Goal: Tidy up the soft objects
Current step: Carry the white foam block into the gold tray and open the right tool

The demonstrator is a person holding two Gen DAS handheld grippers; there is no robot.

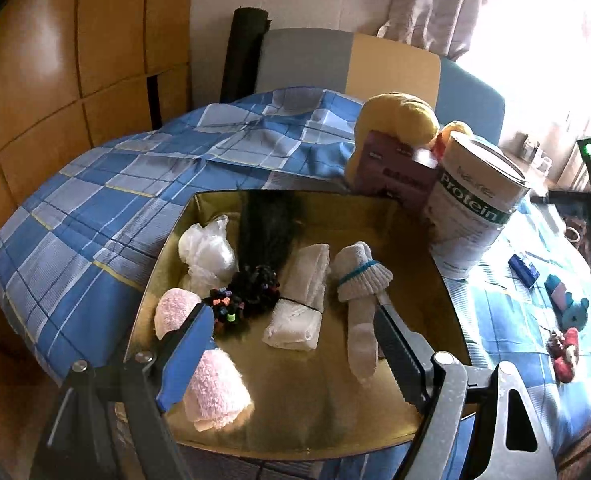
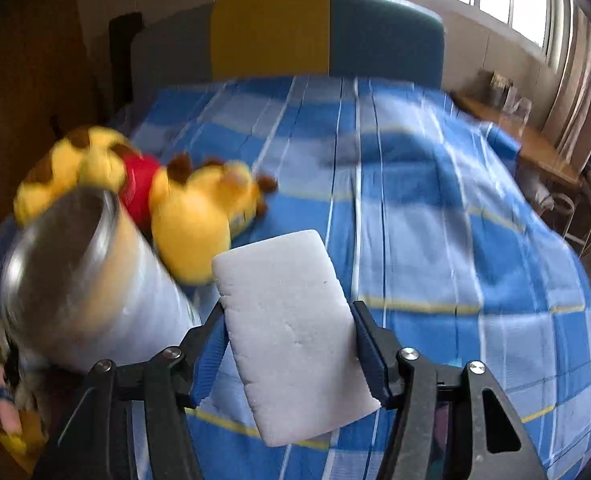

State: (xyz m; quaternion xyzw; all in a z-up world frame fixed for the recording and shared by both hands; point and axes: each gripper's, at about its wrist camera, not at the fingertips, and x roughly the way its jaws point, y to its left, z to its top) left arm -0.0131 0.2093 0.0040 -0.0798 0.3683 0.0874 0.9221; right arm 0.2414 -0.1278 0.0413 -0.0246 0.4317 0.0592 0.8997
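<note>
In the left wrist view a gold box [image 1: 423, 284] on the bed holds a pink fluffy sock roll [image 1: 215, 388], a white plastic bundle [image 1: 205, 252], black hair with colourful ties [image 1: 251, 288], a folded white cloth [image 1: 301, 304] and a grey sock with a blue band [image 1: 361, 292]. My left gripper [image 1: 291, 320] is open and empty above the box. In the right wrist view my right gripper [image 2: 289, 320] is shut on a white foam sponge [image 2: 291, 332] and holds it above the blue checked bedspread [image 2: 435, 208].
A protein tin [image 1: 475, 208] [image 2: 83, 280] stands beside the box, with a pink carton [image 1: 395, 172] and a yellow plush toy [image 2: 199, 208] behind it. Small plush toys [image 1: 567, 320] and a blue item [image 1: 523, 270] lie on the bed at right. A headboard [image 2: 271, 36] is at the back.
</note>
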